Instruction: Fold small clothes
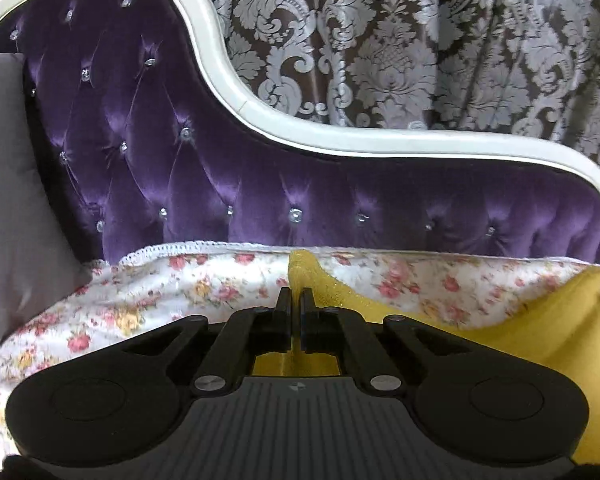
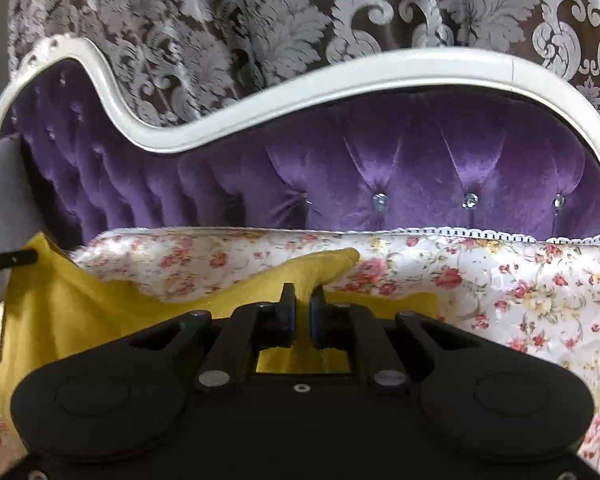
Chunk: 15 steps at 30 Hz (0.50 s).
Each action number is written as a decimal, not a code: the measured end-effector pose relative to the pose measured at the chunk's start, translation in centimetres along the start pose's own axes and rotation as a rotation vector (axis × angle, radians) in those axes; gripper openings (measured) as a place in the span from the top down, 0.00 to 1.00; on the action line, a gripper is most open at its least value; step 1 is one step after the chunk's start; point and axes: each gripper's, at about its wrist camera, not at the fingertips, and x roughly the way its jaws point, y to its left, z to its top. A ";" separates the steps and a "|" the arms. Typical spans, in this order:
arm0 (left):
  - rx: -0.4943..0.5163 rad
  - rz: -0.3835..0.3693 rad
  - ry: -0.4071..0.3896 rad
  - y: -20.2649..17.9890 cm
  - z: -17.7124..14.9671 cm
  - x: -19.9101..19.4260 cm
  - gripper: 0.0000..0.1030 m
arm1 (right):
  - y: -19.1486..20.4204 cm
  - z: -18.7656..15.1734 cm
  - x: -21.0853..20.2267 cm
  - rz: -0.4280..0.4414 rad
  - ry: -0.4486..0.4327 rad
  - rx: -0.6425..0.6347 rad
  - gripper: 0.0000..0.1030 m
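At the far left of your left wrist view a grey cushion (image 1: 8, 184) leans against the tufted purple sofa back (image 1: 220, 168), whose white frame (image 1: 228, 68) curves down to the right in front of a brown damask curtain (image 1: 400, 40). Below them a floral cover with a lace edge (image 1: 160, 284) is spread over the seat. In the middle, your left tool (image 1: 296, 300) has its fingers pressed together on a raised fold of the yellow garment (image 1: 520, 328); the cloth rises in a peak just beyond the tips and spreads down to your right, where a dark tip, apparently the other tool, touches it at the frame's edge. In your right wrist view the same garment (image 2: 80, 312) hangs at the left with a black finger (image 2: 12, 259) gripping its upper corner, and it runs across to the centre. There your right tool (image 2: 302, 300) is clamped on another bunched ridge of the yellow cloth, the blue pads (image 2: 315, 320) nearly meeting with fabric between them. Right of that the floral cover (image 2: 520, 300) lies bare up to the sofa back (image 2: 440, 168).
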 end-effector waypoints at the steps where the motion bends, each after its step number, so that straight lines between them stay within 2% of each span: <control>1: 0.002 0.011 0.018 -0.1 -0.1 0.8 0.97 | -0.3 -0.1 0.7 -0.012 0.016 0.006 0.88; 3: 0.007 0.031 0.062 -0.2 -0.8 1.9 0.97 | -0.7 -0.6 1.9 -0.036 0.045 0.014 0.88; 6: 0.010 0.047 0.171 0.2 -2.5 3.8 0.96 | -1.5 -1.7 3.3 -0.062 0.093 0.032 0.88; 9: 0.023 0.069 0.267 0.5 -4.3 5.5 0.92 | -1.8 -2.2 3.5 -0.081 0.102 0.046 0.88; 10: 0.029 0.066 0.240 0.6 -4.5 5.2 0.91 | -1.9 -2.2 3.5 -0.089 0.105 0.055 0.88; 12: 0.035 0.073 0.252 0.6 -4.2 4.8 0.88 | -2.1 -1.8 3.4 -0.113 0.109 0.065 0.86; 15: 0.020 0.096 0.255 0.5 -3.2 3.4 0.74 | -1.7 -1.1 2.4 -0.158 0.090 0.046 0.77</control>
